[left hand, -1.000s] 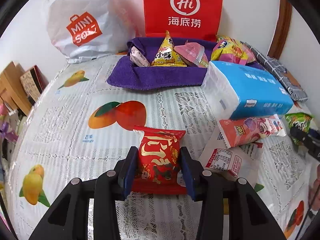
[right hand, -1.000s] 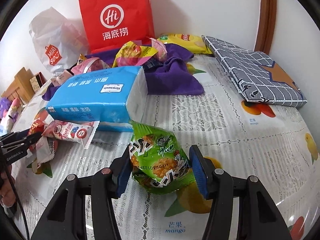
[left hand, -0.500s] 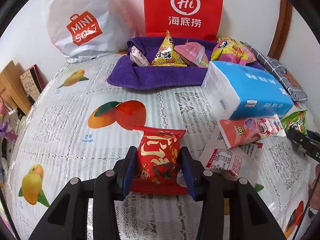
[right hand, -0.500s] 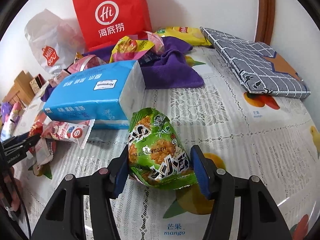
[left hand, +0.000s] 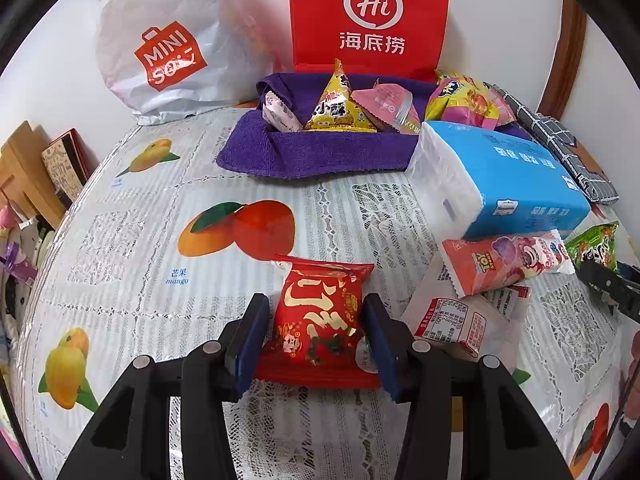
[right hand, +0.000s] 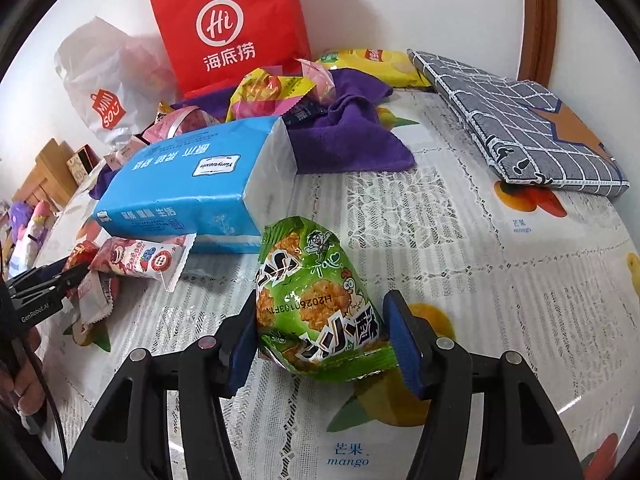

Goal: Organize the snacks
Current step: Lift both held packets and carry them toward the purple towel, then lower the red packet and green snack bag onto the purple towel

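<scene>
Already both grippers (left hand: 316,336) (right hand: 322,334) gripped packets, red (left hand: 320,316) and green (right hand: 316,304); the towel (left hand: 320,152) lay at twelve o'clock.

The green snack packet (right hand: 318,304) has lifted off the table, tilted upright in the right jaws.

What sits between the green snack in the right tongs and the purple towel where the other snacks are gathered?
The blue tissue pack lies partly across the way from the green snack, held in the right tongs, to the purple towel. To the pack's right, bare tablecloth runs up to the towel's near corner.
</scene>
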A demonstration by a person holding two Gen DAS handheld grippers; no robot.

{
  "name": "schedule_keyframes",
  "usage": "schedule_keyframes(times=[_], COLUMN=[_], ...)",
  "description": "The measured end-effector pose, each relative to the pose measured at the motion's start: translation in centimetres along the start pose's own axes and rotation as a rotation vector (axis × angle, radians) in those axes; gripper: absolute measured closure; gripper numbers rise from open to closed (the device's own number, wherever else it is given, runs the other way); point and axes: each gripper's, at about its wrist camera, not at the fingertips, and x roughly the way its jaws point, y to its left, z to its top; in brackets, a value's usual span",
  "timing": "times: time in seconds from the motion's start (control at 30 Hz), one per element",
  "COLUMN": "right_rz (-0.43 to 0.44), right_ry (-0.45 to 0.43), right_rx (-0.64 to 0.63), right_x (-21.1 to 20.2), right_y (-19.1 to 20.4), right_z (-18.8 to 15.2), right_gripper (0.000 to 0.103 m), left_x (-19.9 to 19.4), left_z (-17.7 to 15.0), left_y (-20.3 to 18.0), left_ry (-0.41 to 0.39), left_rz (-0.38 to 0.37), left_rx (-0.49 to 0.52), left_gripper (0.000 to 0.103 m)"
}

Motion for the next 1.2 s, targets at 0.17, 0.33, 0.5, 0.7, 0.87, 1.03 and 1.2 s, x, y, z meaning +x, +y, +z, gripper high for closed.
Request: schedule_keyframes(times=[0.17,0.33,0.5,0.7,0.87,1.03,1.2], right_rz=[0.001,0.006,0.039,0.065,0.06,0.053,0.07], right_ry=[-0.003,-0.017,-0.037,-0.055,-0.112,-0.155,-0.183], right_rx=[0.009,0.007,-0.01,0.023,0.0,-0.032,-0.043], right_x=[0.0,-0.3,-0.7,-2.4,-5.4,-7.8,-8.9], right_y=[0.0,0.0,0.1,-0.3,0.5,2.2,3.7], right_z=[0.0,-0.1,0.0,0.5,2.4,5.0,7.2], right_gripper=[0.044,0.046,0.048,0.048,0.048,0.048,0.048], left_x=[0.0,-0.1,-0.3,-2.5,-5.2,-6.9,-7.6], left_z=[0.0,0.0,0.0,0.3,2.2,4.6,7.1], left_y=[0.0,-0.4,-0.4,-0.1,-0.7,-1.7,-2.8], left_ry=[0.0,-0.005,0.002,0.005,-0.03,-0.045,-0.044], left_rz=[0.001,0.001,-0.015,-0.059,-0.118,-0.203,-0.269], left_rx=[-0.001,0.01,0.014,0.01,0.017,0.011,0.006], left_gripper=[0.056,0.061,0.063,0.063,0.063,0.063,0.063])
